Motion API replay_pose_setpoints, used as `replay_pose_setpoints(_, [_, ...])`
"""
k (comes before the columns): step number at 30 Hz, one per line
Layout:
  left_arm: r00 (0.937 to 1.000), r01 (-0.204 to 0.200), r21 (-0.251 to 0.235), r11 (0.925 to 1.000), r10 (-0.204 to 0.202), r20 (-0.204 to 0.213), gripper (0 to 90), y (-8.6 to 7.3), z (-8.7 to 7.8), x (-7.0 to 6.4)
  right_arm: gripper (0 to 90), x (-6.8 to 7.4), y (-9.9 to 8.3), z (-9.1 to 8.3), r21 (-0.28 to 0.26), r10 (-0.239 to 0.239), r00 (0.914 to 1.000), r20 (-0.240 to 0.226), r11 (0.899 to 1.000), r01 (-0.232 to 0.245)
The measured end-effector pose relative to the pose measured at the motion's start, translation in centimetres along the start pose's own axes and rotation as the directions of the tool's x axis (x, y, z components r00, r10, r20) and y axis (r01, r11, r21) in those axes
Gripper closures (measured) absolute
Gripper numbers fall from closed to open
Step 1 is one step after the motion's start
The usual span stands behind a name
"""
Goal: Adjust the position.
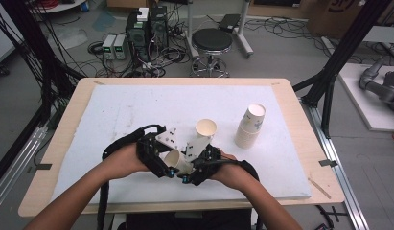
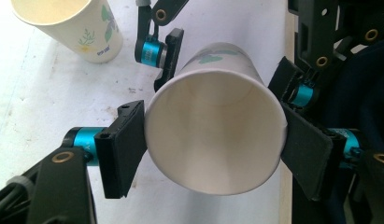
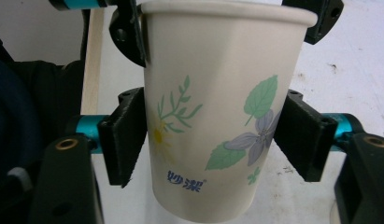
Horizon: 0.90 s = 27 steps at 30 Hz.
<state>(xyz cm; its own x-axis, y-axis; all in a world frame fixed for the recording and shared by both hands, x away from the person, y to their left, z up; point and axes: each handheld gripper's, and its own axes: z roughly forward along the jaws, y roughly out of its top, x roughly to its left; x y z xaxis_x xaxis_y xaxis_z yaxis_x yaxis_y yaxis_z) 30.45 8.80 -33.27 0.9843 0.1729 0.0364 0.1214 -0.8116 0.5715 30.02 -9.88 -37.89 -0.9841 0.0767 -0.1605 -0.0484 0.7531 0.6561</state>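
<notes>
Both grippers are on one paper cup [image 1: 179, 160], low centre of the high view, just above the near edge of the white mat [image 1: 113, 110].

Left gripper [image 1: 158, 158]: jaws clamped on the cup near its rim. In the left gripper view the cup [image 2: 215, 135] has its open mouth facing the camera and its base toward the top of the frame, so the long axis runs away from the lens, tilted slightly up and right. Both pads press the sides at the rim.

Right gripper [image 1: 197, 165]: also clenched on the same cup. In the right gripper view the cup [image 3: 222, 107] stands rim at top of frame, base at bottom, long axis vertical in frame. The pads grip mid-body on both sides, across the leaf and flower print. The left gripper's jaws show at the upper corners, at the rim.

In the high view the cup lies roughly on its side between the two grippers, mouth toward lower left, base toward upper right. Held off the mat or resting on it: can't tell.

A single upright cup [image 1: 206, 128] stands just above the grippers, mouth up; it also shows at the upper left of the left gripper view [image 2: 70, 25]. A stack of cups [image 1: 250, 125] stands right of centre, leaning slightly right.

Past the table's far edge: a black stool [image 1: 212, 40].
</notes>
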Motion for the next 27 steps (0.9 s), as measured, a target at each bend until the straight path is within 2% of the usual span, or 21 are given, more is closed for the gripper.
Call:
replay_pose_setpoints(12, [0.9999,0.001,-0.013,0.9999,-0.001,-0.014,27.0,0.0,0.0,0.0,34.2,-0.1,-0.2,0.1,-0.009,0.018,0.9998,0.0,1.0,-0.018])
replay_pose_setpoints(15, [0.9999,-0.009,-0.037,0.9993,0.009,-0.012,25.2,-0.1,-0.1,0.0,34.1,-0.1,-0.2,0.0,-0.012,0.022,0.9998,0.002,1.0,-0.022])
replay_pose_setpoints(18, [0.9989,-0.035,-0.07,0.9969,0.033,-0.034,17.1,-0.2,-0.2,0.0,34.1,-0.2,-0.3,0.0,-0.012,0.02,0.9998,-0.002,1.0,-0.02])
replay_pose_setpoints(21, [0.9985,-0.045,-0.098,0.9942,0.042,-0.037,17.7,-0.4,-0.6,0.0,34.1,-0.2,-0.4,-0.1,-0.012,0.023,0.9997,-0.005,1.0,-0.023])
replay_pose_setpoints(25, [0.9991,-0.032,-0.143,0.9893,0.028,-0.032,17.7,-0.8,-1.3,0.2,34.1,-0.3,-0.5,-0.2,-0.014,0.023,0.9997,-0.003,1.0,-0.023])
replay_pose_setpoints(27, [0.9995,-0.018,-0.184,0.9827,0.014,-0.027,17.7,-1.2,-1.8,0.2,34.1,-0.3,-0.7,-0.3,-0.016,0.026,0.9997,0.0,1.0,-0.026])
